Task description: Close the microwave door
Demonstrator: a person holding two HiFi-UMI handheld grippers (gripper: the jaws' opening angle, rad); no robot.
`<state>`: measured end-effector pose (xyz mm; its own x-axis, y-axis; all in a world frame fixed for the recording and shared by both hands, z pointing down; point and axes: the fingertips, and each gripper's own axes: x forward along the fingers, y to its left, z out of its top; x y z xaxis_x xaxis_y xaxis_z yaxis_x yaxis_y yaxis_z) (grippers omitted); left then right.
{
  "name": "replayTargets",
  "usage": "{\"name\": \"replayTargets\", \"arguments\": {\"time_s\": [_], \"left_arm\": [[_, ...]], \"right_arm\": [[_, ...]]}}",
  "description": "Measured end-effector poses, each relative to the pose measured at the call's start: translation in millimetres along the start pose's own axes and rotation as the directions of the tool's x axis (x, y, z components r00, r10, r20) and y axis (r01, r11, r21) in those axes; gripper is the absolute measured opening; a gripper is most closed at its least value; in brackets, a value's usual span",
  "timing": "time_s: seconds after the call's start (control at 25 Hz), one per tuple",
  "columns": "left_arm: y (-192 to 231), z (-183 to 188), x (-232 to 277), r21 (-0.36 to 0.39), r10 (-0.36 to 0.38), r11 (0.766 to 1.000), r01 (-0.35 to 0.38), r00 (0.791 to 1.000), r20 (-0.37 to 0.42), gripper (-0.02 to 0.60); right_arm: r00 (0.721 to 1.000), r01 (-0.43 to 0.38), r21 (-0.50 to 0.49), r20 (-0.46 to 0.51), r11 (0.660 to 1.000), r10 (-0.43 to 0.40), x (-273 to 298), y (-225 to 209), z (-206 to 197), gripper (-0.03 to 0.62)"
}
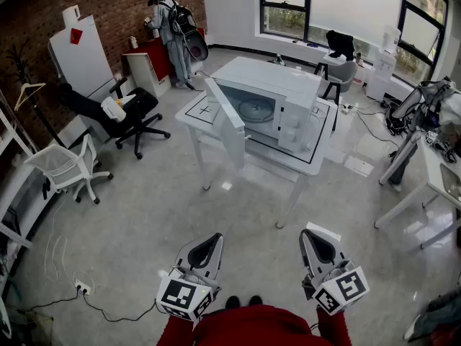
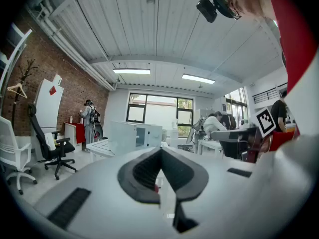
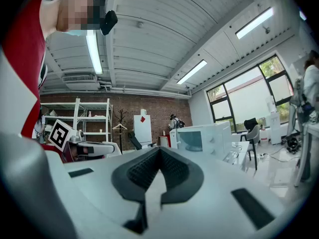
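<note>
A white microwave (image 1: 277, 99) stands on a white table (image 1: 193, 112) in the middle of the room. Its door (image 1: 225, 120) hangs wide open, swung out toward the table's front left, and the turntable shows inside. Both grippers are low in the head view, close to my body and well short of the table. The left gripper (image 1: 216, 238) is shut with nothing in it, and the right gripper (image 1: 305, 235) is shut and empty too. The left gripper view shows the microwave (image 2: 134, 136) far beyond its touching tips (image 2: 160, 149). In the right gripper view the microwave (image 3: 204, 138) lies beyond that gripper's tips (image 3: 159, 149).
Left of the table are a black office chair (image 1: 122, 114) and a white chair (image 1: 68, 168). A person (image 1: 169, 31) stands at a far cabinet. A grey chair (image 1: 338, 74) sits behind the table, a desk (image 1: 439, 171) at right. A power strip (image 1: 83, 288) with cables lies on the floor at left.
</note>
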<state>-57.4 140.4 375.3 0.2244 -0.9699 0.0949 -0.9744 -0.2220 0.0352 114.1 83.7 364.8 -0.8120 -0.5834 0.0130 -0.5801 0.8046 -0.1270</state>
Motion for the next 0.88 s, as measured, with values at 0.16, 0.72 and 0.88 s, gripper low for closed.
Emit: {"name": "replayTargets", "arguments": {"time_s": [0.16, 0.72, 0.88], "left_arm": [[4, 1, -2, -0.004, 0.003, 1.0, -0.003, 1.0, -0.001, 0.011], [6, -11, -5, -0.018, 0.01, 1.0, -0.01, 1.0, -0.02, 0.011], [5, -14, -6, -0.024, 0.011, 1.0, -0.012, 0.999, -0.03, 0.011]], "right_arm": [[1.0, 0.0, -0.005, 0.002, 1.0, 0.0, 2, 3, 2, 0.012], [0.999, -0.028, 0.01, -0.015, 1.0, 0.028, 3, 8, -8, 0.014], [0.999, -0.035, 0.011, -0.021, 0.999, 0.035, 2, 10, -9, 0.015]]}}
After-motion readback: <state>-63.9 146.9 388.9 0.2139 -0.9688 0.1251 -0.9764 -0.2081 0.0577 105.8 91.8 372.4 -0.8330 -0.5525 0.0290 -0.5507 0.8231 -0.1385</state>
